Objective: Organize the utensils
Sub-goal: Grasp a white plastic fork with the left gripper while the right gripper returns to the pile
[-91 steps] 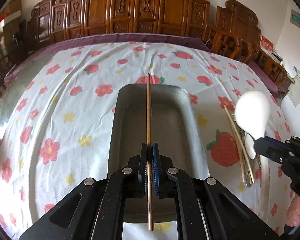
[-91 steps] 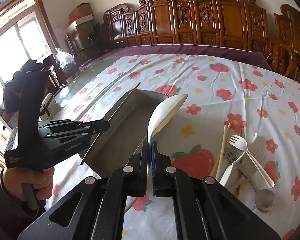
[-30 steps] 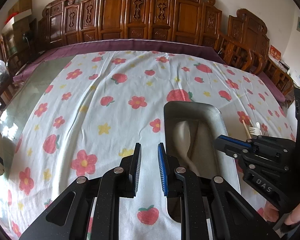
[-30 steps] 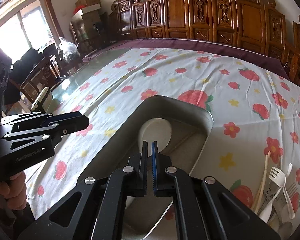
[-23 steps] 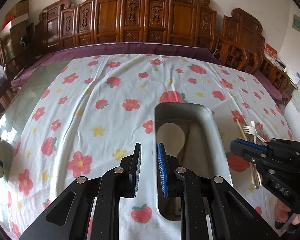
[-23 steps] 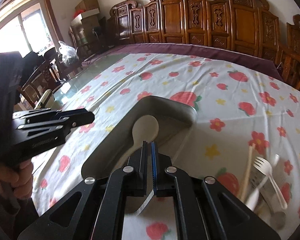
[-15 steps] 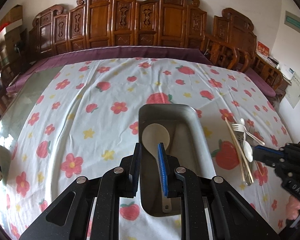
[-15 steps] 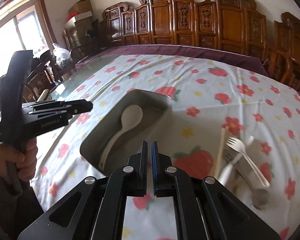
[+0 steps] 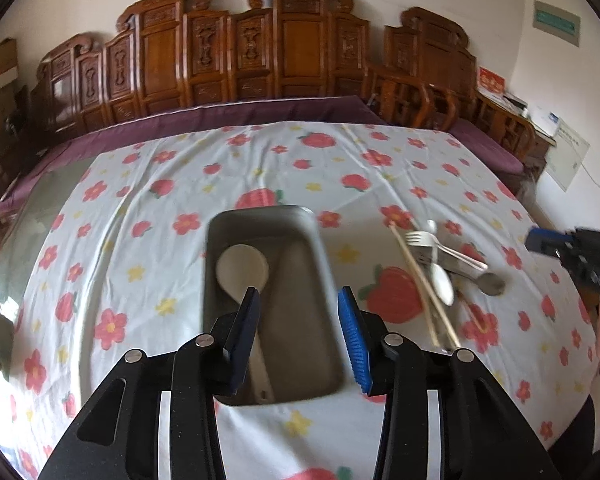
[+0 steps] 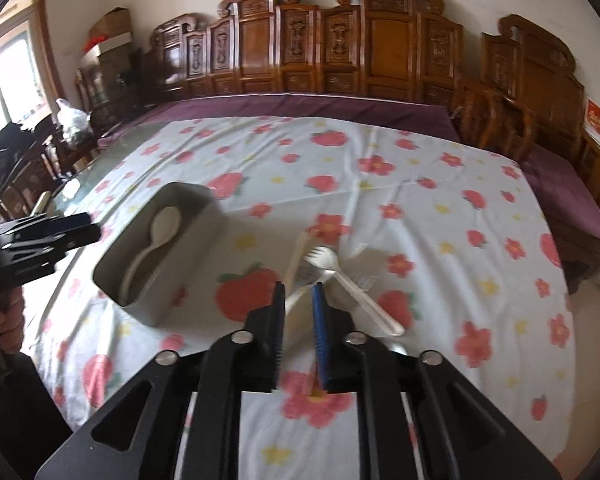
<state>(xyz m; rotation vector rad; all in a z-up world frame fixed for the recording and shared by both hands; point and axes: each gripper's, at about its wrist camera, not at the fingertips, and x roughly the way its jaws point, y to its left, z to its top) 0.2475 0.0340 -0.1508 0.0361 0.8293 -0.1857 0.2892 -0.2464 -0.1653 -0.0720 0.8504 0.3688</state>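
Utensils lie in two places on the flowered tablecloth [image 9: 148, 184] that covers the table. One long white spoon [image 9: 242, 268] rests inside the grey rectangular tray [image 9: 323, 264], its round bowl toward the tray's far end and its flat handle running back to the near end; a thin chopstick seems to lie beside it on the tray floor, though blur makes that hard to confirm. Toward the table's right edge sits the loose heap: a white plastic fork [image 10: 332, 270] lying across metal cutlery, a pair of pale wooden chopsticks [image 9: 424, 284], a small white spoon [image 9: 442, 280] and a metal spoon [image 9: 490, 282], all overlapping. Above the tray's near end hangs the left gripper [image 9: 298, 312], jaws just widened and standing well apart with nothing between them. Over the heap is the right gripper [image 10: 298, 312], jaws just parted a little, a narrow gap, holding nothing.
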